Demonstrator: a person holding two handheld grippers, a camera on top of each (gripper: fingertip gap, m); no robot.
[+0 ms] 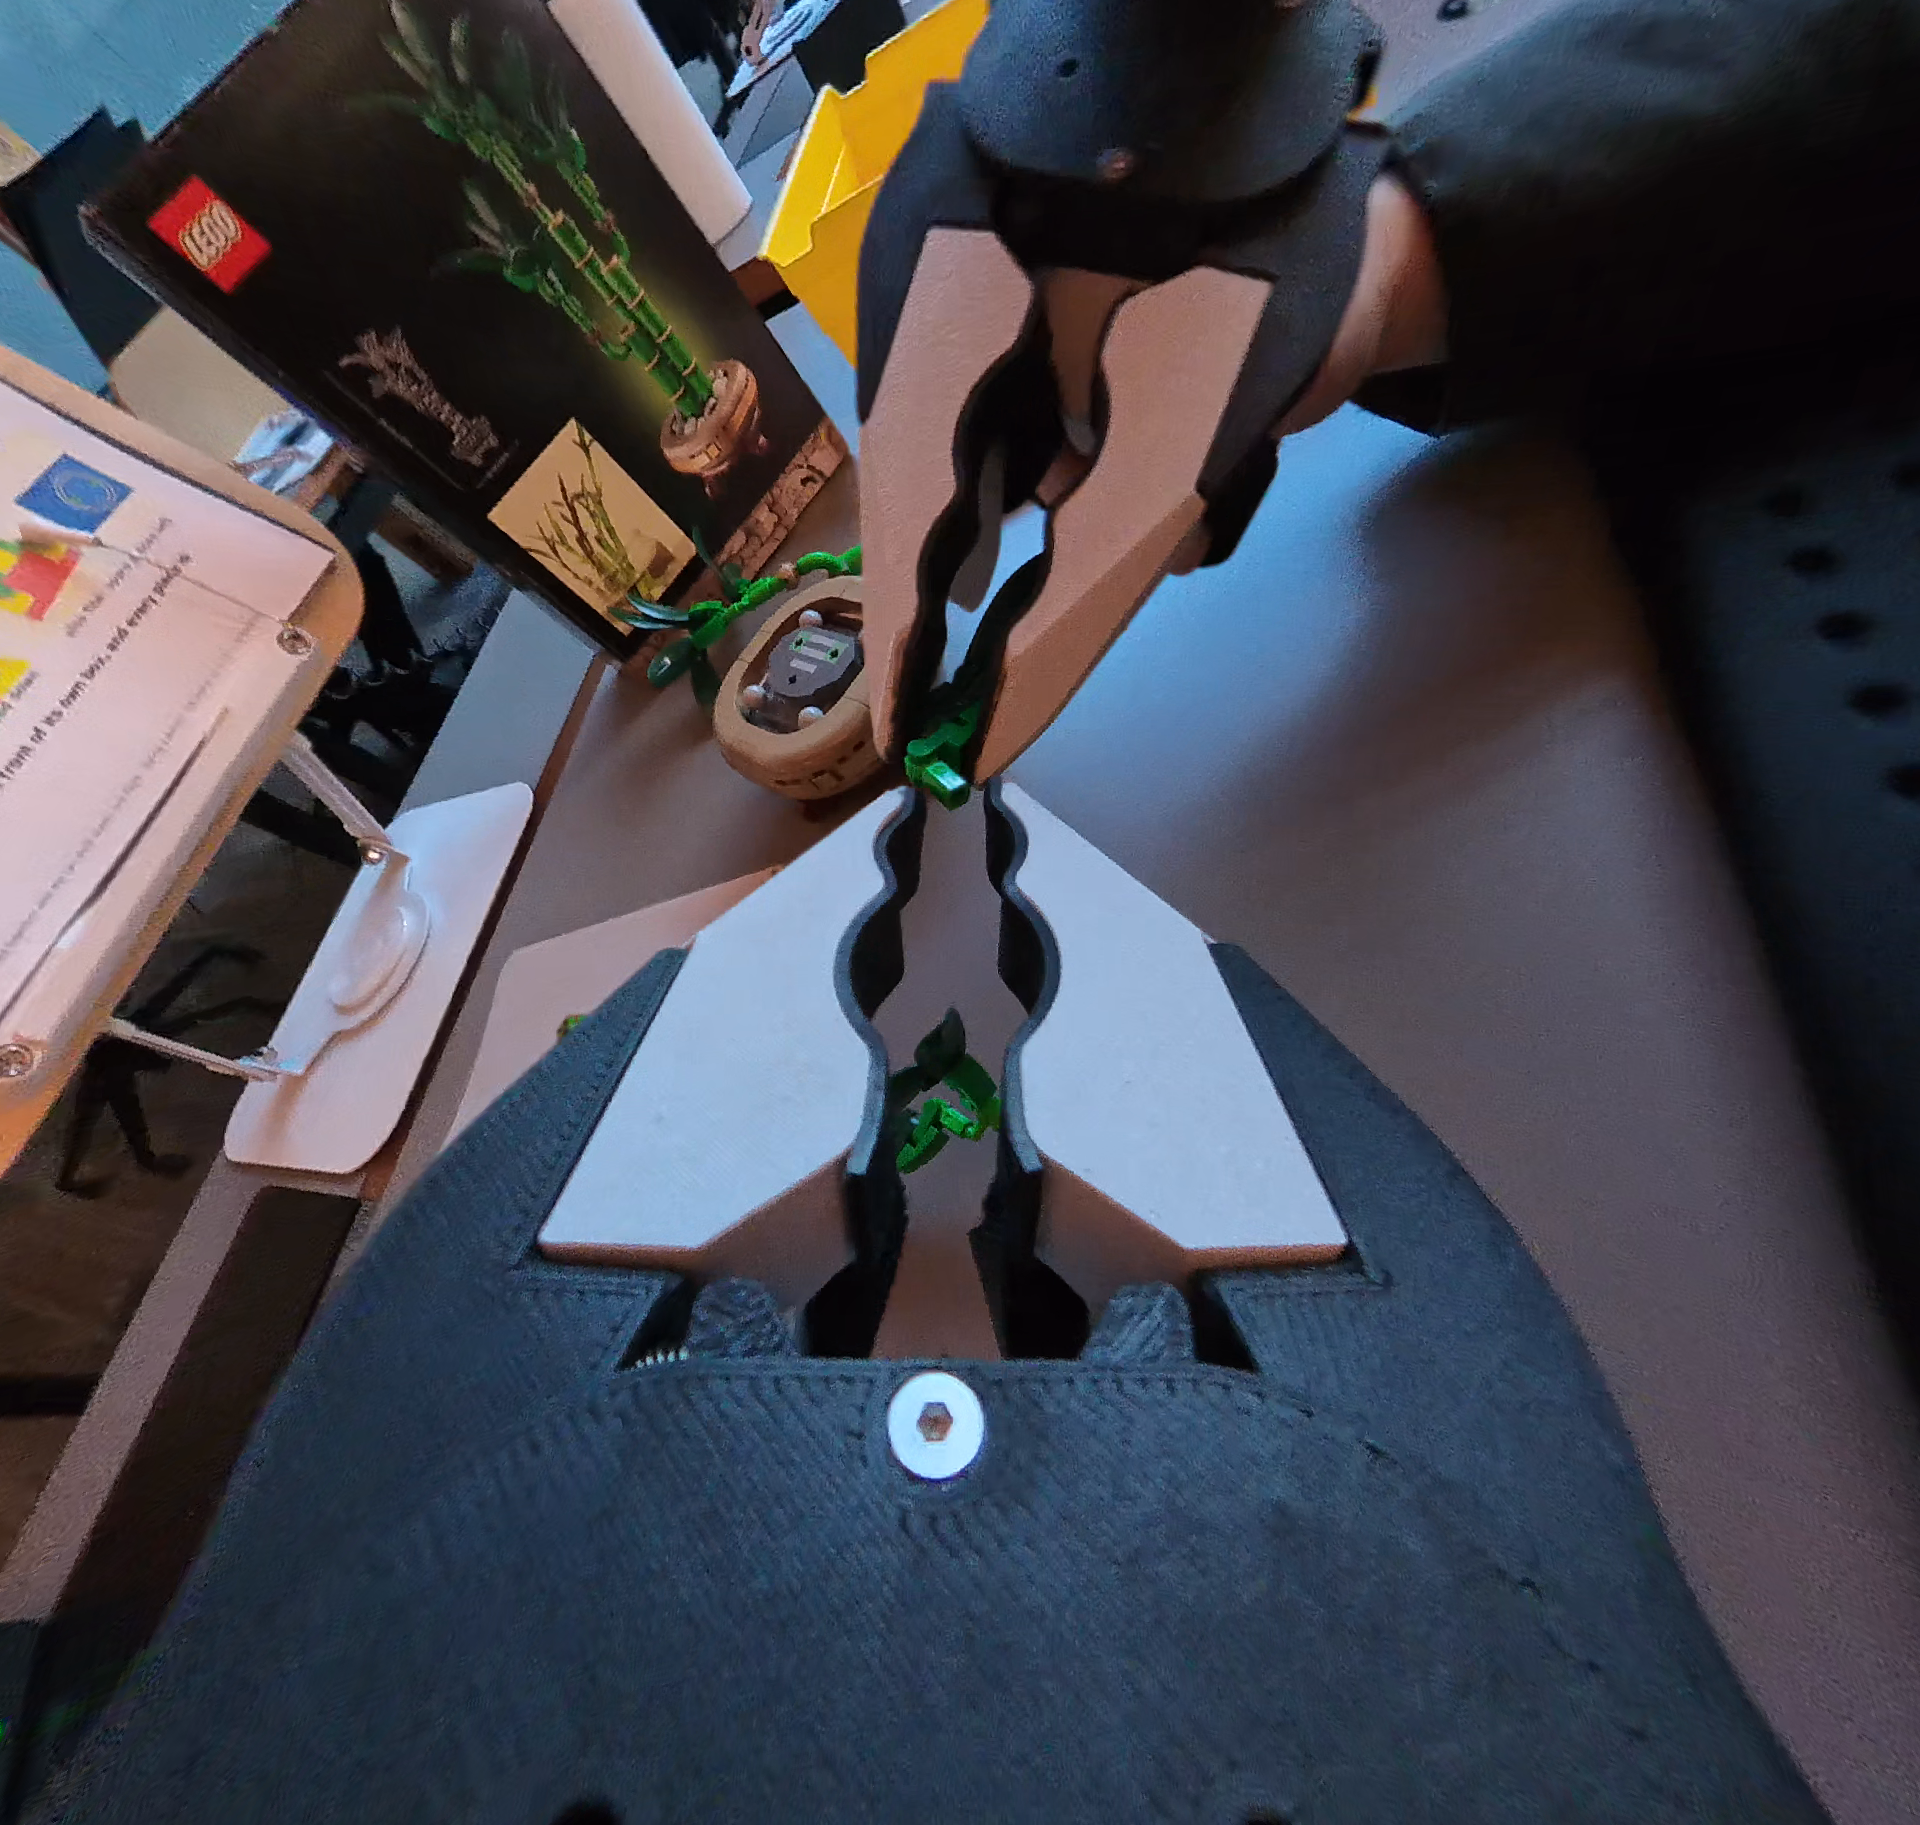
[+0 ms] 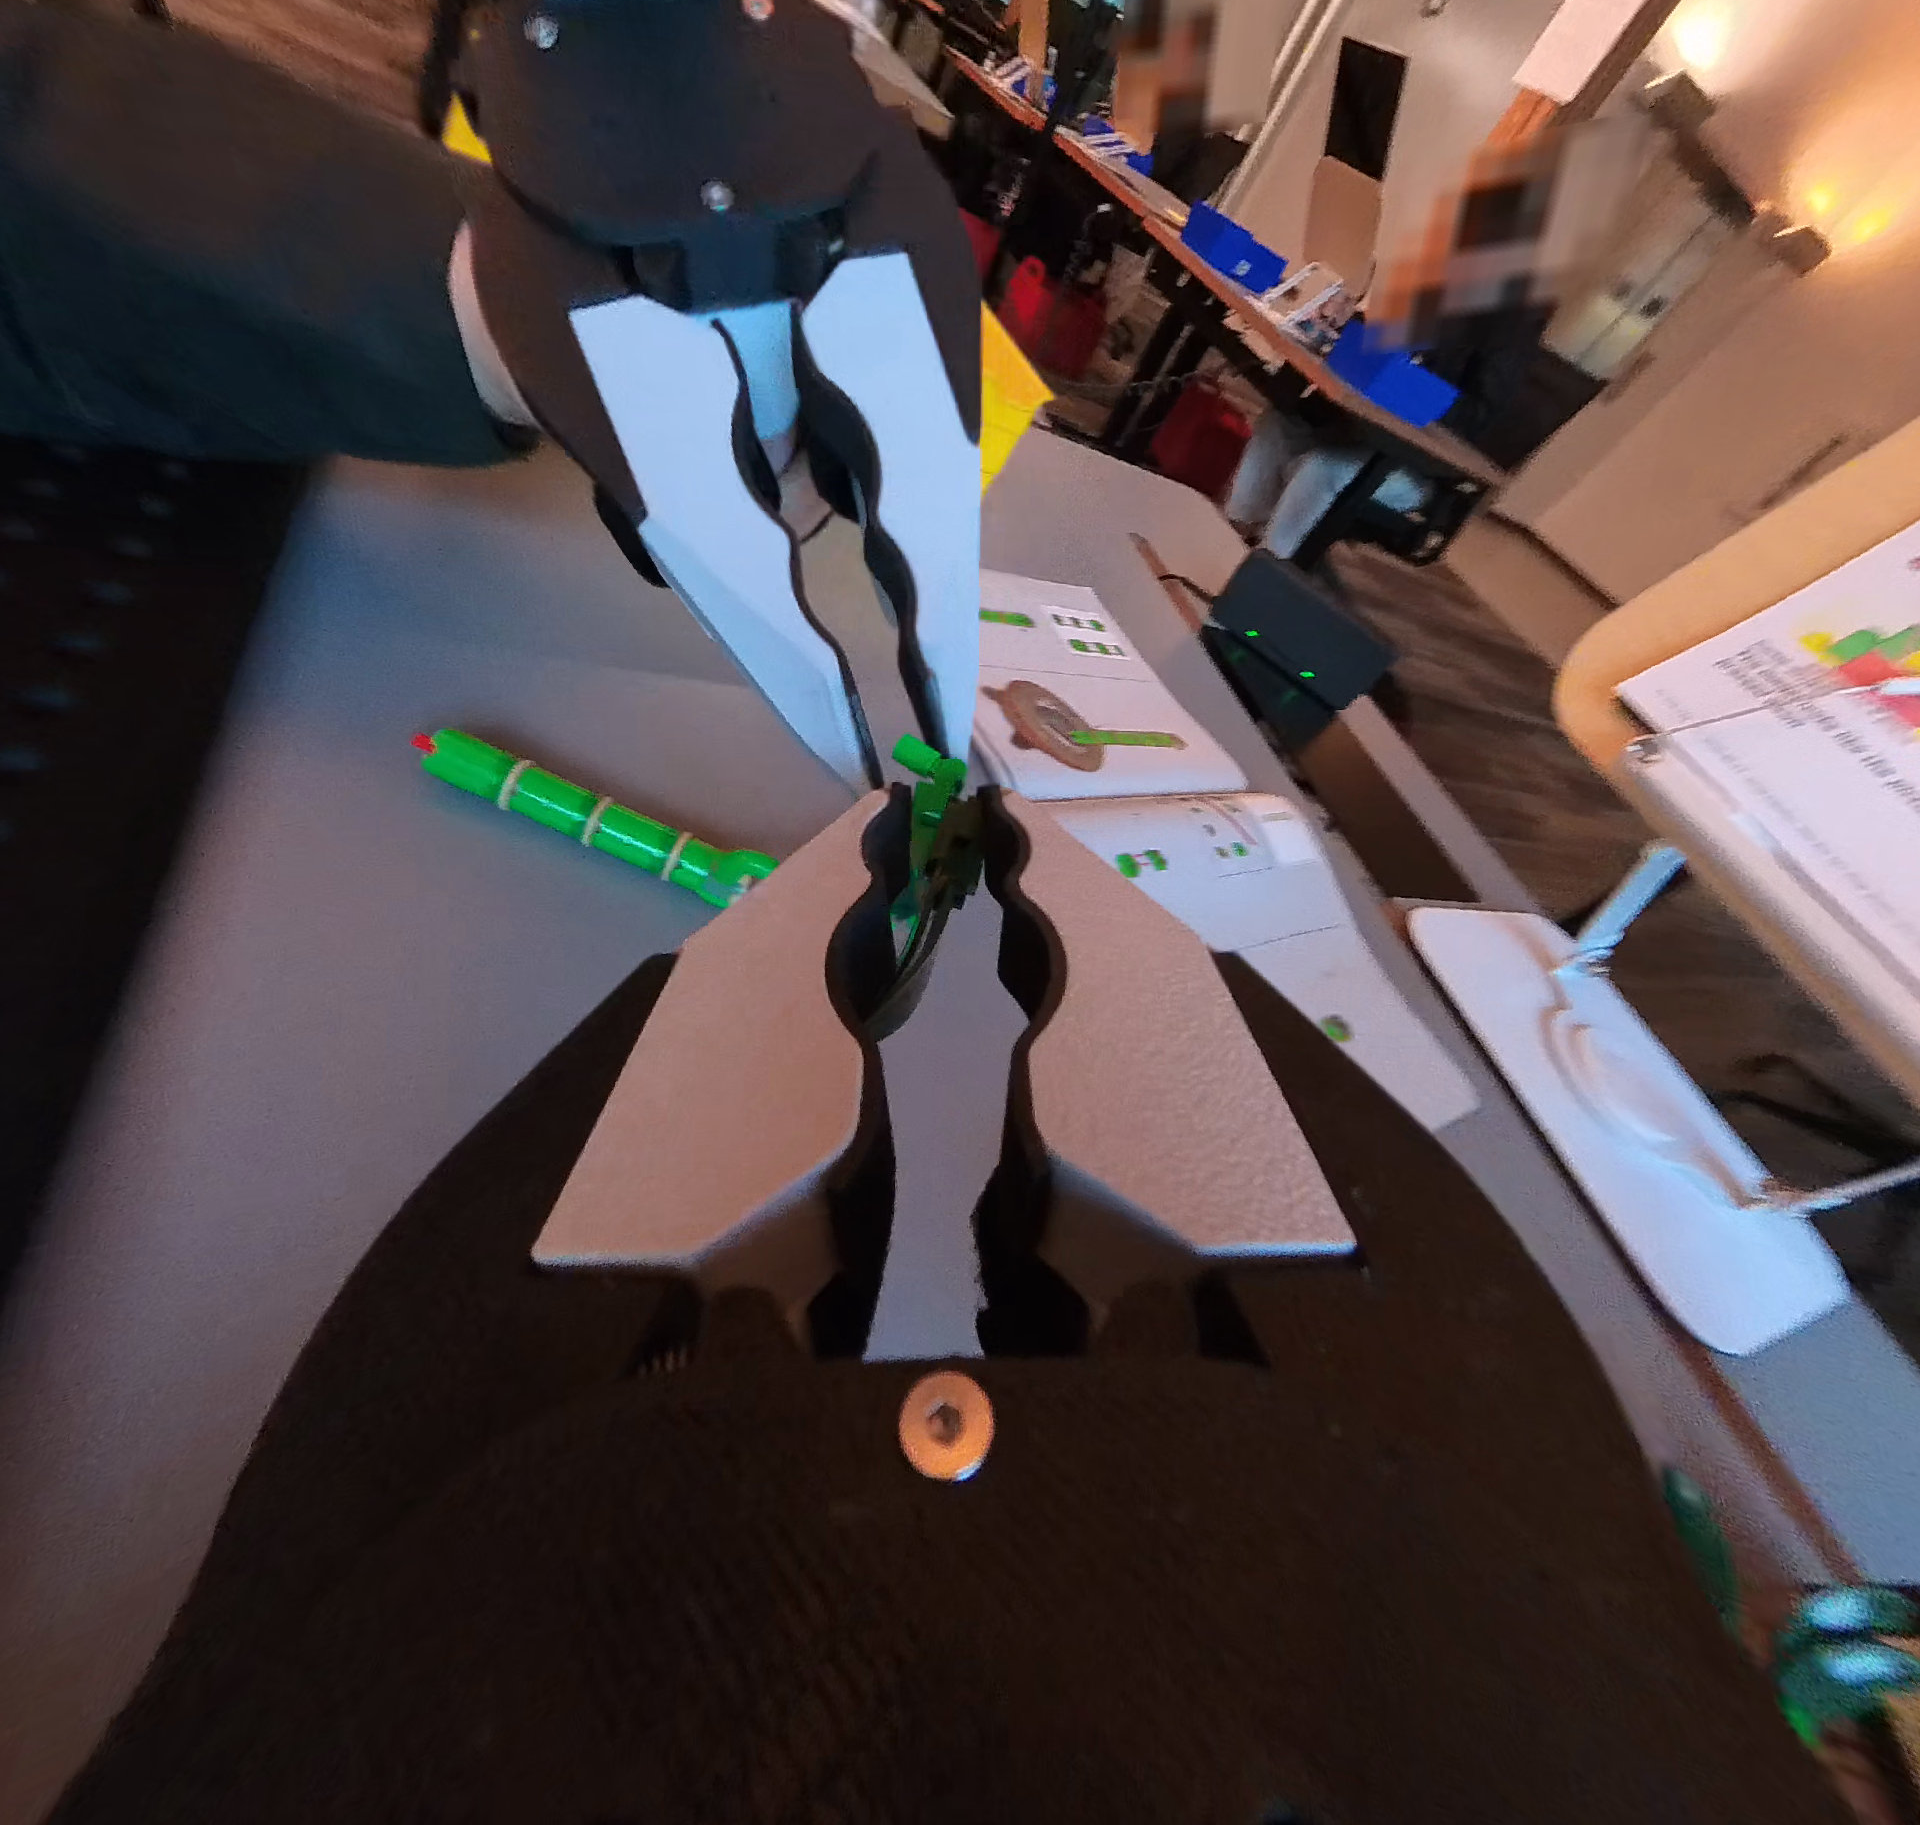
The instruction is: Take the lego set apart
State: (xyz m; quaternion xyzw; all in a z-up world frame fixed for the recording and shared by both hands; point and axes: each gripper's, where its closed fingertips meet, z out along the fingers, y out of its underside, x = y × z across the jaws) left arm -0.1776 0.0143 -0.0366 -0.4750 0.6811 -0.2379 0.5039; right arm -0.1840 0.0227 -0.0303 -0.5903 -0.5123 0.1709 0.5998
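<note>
Green sprig (image 1: 940, 1100) sits pinched deep between the narrowed fingers of the left gripper (image 1: 951, 804). Tip to tip with it, the right gripper (image 1: 940, 752) clenches another green sprig (image 2: 940, 840), held above the grey table (image 1: 1351, 840). Beyond lie a tan pot (image 1: 795, 705) with leafy pieces beside it, a green stalk (image 2: 592, 819), a booklet (image 2: 1101, 726), and the set's box (image 1: 457, 300) standing behind the pot.
</note>
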